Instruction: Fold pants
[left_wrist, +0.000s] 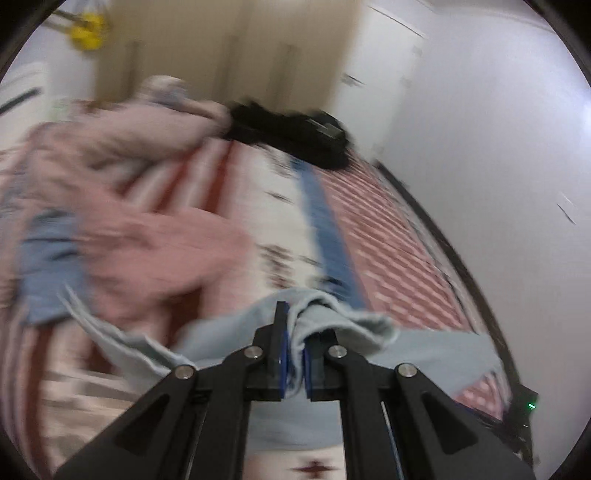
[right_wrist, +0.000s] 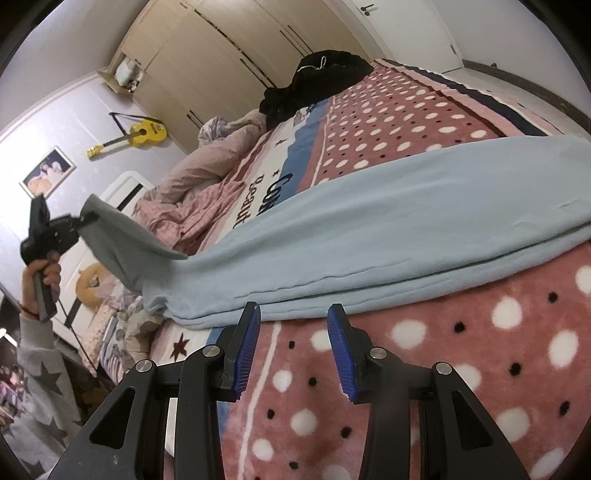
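Light blue pants (right_wrist: 388, 229) lie stretched across the pink dotted blanket (right_wrist: 424, 369) on the bed. My left gripper (left_wrist: 295, 325) is shut on a bunched end of the pants (left_wrist: 314, 325); the left wrist view is blurred. In the right wrist view that left gripper (right_wrist: 79, 221), held by a hand at the far left, lifts one end of the pants off the bed. My right gripper (right_wrist: 293, 317) stands open just in front of the near folded edge of the pants, with nothing between its blue pads (right_wrist: 341, 354).
A crumpled pink duvet (right_wrist: 207, 173) lies at the head of the bed. A black garment pile (right_wrist: 314, 81) sits at the far edge. Wardrobe doors (right_wrist: 229, 48) and a yellow guitar (right_wrist: 144, 133) line the wall. A person's starred grey sleeve (right_wrist: 40, 387) is at lower left.
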